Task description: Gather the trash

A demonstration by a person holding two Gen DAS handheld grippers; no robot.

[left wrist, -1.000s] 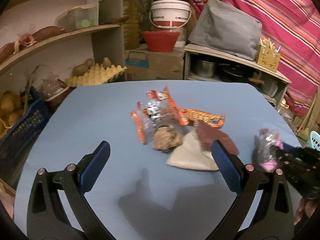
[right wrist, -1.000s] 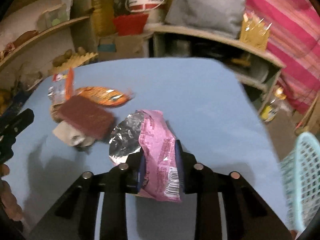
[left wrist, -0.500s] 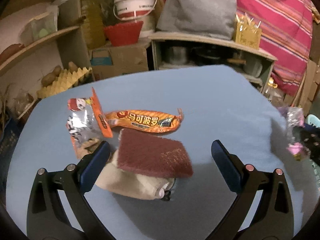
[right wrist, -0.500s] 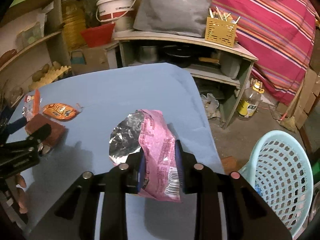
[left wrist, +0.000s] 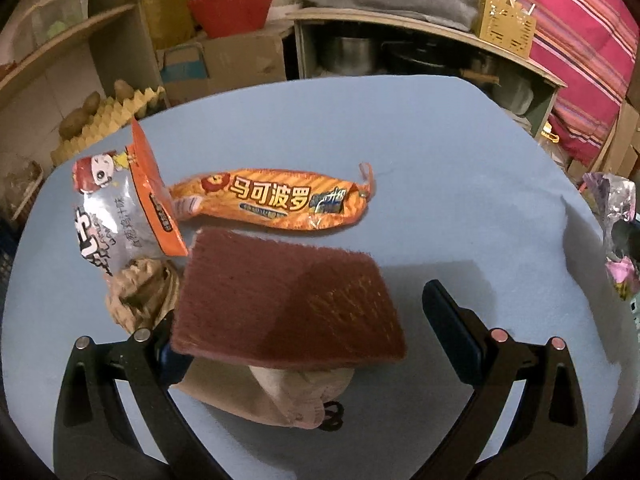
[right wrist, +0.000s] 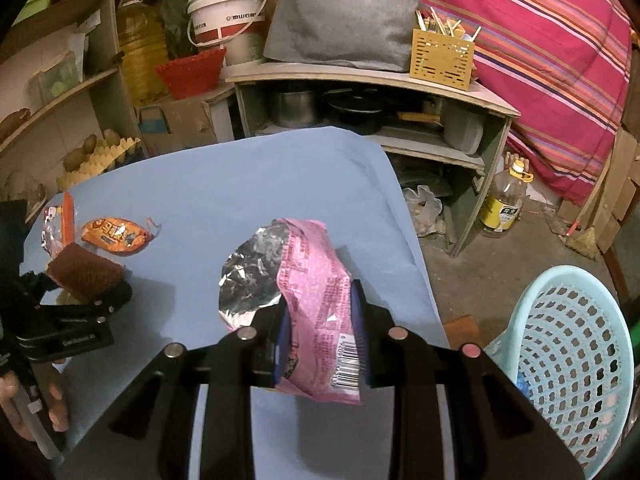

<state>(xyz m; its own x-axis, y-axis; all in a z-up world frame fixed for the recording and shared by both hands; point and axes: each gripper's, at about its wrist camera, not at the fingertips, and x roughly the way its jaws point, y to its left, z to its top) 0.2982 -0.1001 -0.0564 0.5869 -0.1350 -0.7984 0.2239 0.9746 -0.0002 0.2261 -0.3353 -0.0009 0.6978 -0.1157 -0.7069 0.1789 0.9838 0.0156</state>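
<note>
My left gripper [left wrist: 304, 320] stands open low over the trash pile on the blue table [left wrist: 440, 152]. A maroon scouring pad [left wrist: 288, 300] lies between its fingers, on top of a beige bag [left wrist: 280, 400]. Beyond the pad lie an orange snack wrapper [left wrist: 276, 200], a silver and orange wrapper [left wrist: 116, 216] and a crumpled brown paper [left wrist: 140, 296]. My right gripper [right wrist: 320, 320] is shut on a pink foil wrapper [right wrist: 316, 280], held above the table's right edge. A light blue basket [right wrist: 568, 344] stands on the floor to the right of it.
Shelves with pots, a white bucket [right wrist: 228, 12], a red bowl [right wrist: 192, 72] and an egg tray with potatoes [right wrist: 100, 156] line the far side. A plastic bottle [right wrist: 504, 200] stands on the floor. A person's hand [right wrist: 24, 412] holds the left gripper [right wrist: 80, 292].
The left gripper came closer and lower over the pile, so the maroon pad now sits between its fingers. The right gripper carried the pink wrapper rightwards to the table edge; the basket came into view.
</note>
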